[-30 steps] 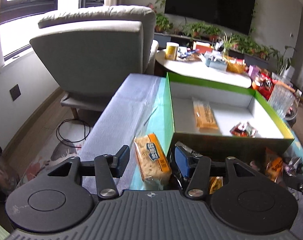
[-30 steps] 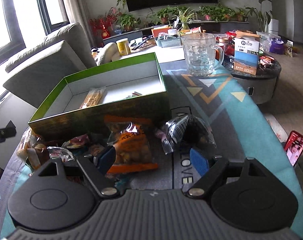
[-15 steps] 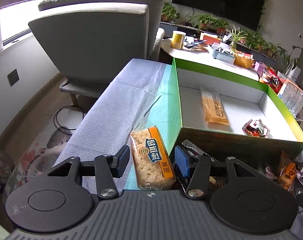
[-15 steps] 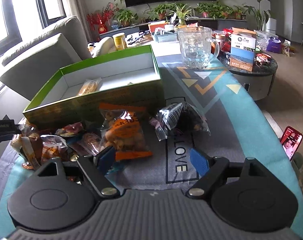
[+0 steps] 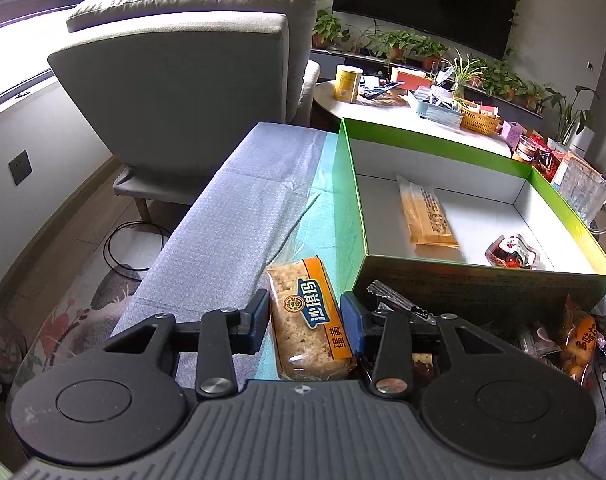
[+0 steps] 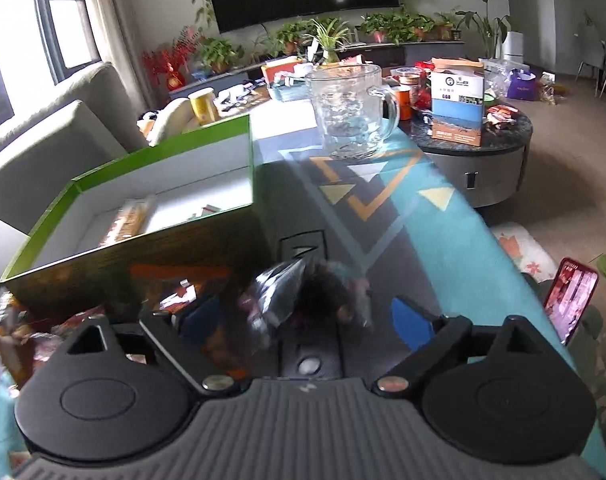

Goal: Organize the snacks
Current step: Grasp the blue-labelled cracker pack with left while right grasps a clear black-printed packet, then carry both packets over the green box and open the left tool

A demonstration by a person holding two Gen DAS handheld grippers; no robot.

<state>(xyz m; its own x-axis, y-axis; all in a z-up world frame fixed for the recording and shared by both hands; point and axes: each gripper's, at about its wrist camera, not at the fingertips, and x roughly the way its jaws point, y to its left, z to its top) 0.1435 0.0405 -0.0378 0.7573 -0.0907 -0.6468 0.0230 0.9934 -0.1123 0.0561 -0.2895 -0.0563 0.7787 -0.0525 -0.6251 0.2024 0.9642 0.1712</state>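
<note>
So that it can be lifted into the green box (image 5: 443, 268) beyond, the cracker packet (image 5: 309, 320) has just been closed on by the left gripper (image 5: 306, 318); the right gripper (image 6: 299, 316) is held apart over a silver pouch (image 6: 287, 288).

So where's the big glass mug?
In the right wrist view, the glass mug stands upright on the patterned table mat, beyond the green box.
</note>
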